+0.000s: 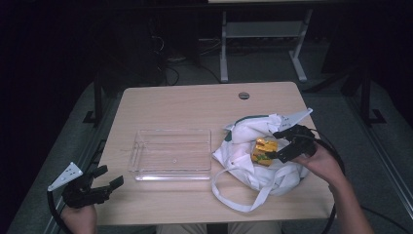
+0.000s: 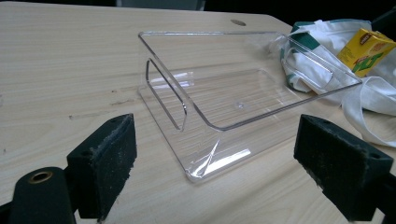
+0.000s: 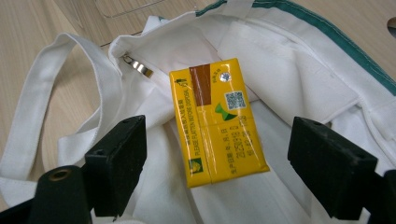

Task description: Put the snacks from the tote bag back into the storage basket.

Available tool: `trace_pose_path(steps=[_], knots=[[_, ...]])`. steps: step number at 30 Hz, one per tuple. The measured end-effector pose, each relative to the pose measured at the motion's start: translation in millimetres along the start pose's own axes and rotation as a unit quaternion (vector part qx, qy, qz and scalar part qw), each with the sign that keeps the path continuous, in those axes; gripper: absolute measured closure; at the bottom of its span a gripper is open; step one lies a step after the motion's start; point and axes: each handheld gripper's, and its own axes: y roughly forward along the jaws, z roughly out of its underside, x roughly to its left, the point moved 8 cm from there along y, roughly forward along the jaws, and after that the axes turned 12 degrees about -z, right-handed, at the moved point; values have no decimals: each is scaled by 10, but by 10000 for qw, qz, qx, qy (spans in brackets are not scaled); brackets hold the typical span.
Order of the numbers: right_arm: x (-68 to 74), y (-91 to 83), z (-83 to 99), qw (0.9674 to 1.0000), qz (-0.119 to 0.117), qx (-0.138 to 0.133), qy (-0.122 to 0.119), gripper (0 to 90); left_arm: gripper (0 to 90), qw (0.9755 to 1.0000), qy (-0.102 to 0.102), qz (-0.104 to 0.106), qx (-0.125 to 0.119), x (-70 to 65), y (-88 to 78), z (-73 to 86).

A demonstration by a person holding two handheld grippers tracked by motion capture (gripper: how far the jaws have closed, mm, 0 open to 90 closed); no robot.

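A pale wooden table stood on grey floor; behind, a white frame (perhaps another desk) in darkness.

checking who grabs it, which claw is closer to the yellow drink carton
The right claw. Its open jaws sit on either side of the yellow drink carton lying on the white bag, pads not touching it. The left claw hovers at the table's near left corner, beyond the clear tray.

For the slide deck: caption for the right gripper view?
Open right gripper poised over yellow drink carton lying on white tote bag.
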Motion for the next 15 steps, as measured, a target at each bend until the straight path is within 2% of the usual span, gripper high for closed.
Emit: trace_pose_path(steps=[3, 10, 15], knots=[[0, 41, -22, 9999, -43, 104, -30, 204, 126, 10000, 57, -3, 2, -4, -7, -3], [-37, 68, -101, 9995, -2, 255, -187, 235, 127, 10000, 8, 2, 8, -1, 1, -2], [-53, 96, -107, 9993, -70, 319, -163, 279, 127, 10000, 7, -3, -13, 11, -10, -6]])
